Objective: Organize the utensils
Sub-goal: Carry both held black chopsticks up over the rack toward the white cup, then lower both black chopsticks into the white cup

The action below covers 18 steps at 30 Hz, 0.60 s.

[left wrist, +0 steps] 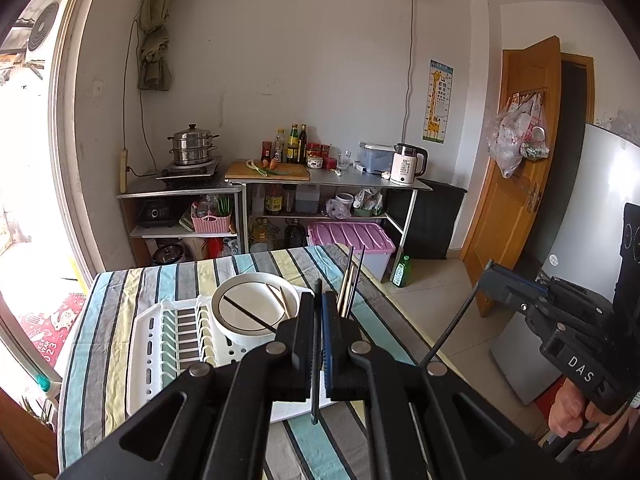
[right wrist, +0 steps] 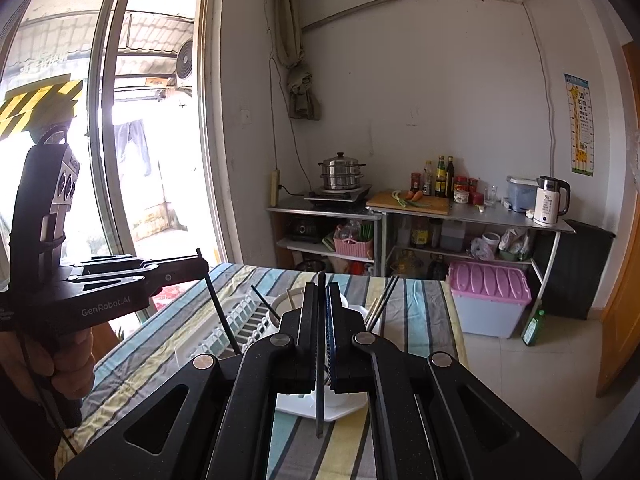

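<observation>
A striped cloth (left wrist: 168, 280) in teal, grey and pale yellow covers the counter (left wrist: 404, 320). A white dish rack (left wrist: 152, 344) sits directly on the cloth, and a white bowl (left wrist: 236, 332) leans tilted in the rack's near end.

Striped cloth tablecloth (left wrist: 160, 292), matt; white plastic rack (left wrist: 160, 344), smooth; glossy white bowl (left wrist: 256, 308).
</observation>
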### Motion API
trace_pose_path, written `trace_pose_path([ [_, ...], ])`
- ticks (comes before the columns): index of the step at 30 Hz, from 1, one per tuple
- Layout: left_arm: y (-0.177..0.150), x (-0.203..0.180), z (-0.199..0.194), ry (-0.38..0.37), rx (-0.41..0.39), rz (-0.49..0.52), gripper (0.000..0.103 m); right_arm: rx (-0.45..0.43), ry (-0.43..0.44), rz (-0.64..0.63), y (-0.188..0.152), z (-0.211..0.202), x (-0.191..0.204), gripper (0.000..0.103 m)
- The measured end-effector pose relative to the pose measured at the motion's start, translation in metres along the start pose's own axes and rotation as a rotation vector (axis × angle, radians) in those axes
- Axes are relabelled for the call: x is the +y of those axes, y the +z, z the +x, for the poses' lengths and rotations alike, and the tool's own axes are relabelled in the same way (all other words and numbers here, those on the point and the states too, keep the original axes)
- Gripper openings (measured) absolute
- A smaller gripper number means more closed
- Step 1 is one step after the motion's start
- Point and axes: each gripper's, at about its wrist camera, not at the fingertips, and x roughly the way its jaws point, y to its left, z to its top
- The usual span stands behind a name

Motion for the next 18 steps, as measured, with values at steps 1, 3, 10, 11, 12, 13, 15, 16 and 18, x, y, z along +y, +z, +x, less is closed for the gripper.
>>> trace_pose_path([
  [1, 0.003, 0.000, 0.003, -0.003, -0.003, 0.000, 0.004, -0.006, 0.002, 0.001, 0.004, 0.002, -0.001, 0.003],
  [3, 0.010, -0.001, 0.008, -0.008, -0.005, -0.001, 0.004, -0.016, 0.001, 0.001, 0.010, 0.007, -0.003, 0.003],
  [10, 0.031, 0.001, 0.030, -0.014, -0.006, -0.001, 0.004, -0.029, 0.002, 0.010, 0.027, 0.028, -0.012, 0.003],
  [11, 0.035, 0.001, 0.033, -0.015, -0.008, 0.001, 0.004, -0.030, 0.003, 0.011, 0.028, 0.030, -0.012, 0.003],
  [12, 0.036, 0.000, 0.035, -0.015, -0.009, 0.002, 0.004, -0.032, 0.005, 0.013, 0.030, 0.033, -0.013, 0.003],
  [13, 0.039, 0.000, 0.038, -0.017, -0.009, 0.001, 0.004, -0.033, 0.005, 0.015, 0.031, 0.035, -0.014, 0.003],
  [15, 0.041, 0.000, 0.044, -0.018, -0.010, 0.001, 0.004, -0.032, 0.009, 0.023, 0.033, 0.041, -0.017, 0.003],
  [16, 0.042, 0.001, 0.047, -0.020, -0.009, 0.001, 0.004, -0.031, 0.012, 0.025, 0.033, 0.044, -0.018, 0.003],
  [18, 0.042, 0.002, 0.053, -0.025, -0.004, 0.001, 0.004, -0.026, 0.012, 0.026, 0.033, 0.052, -0.019, 0.003],
])
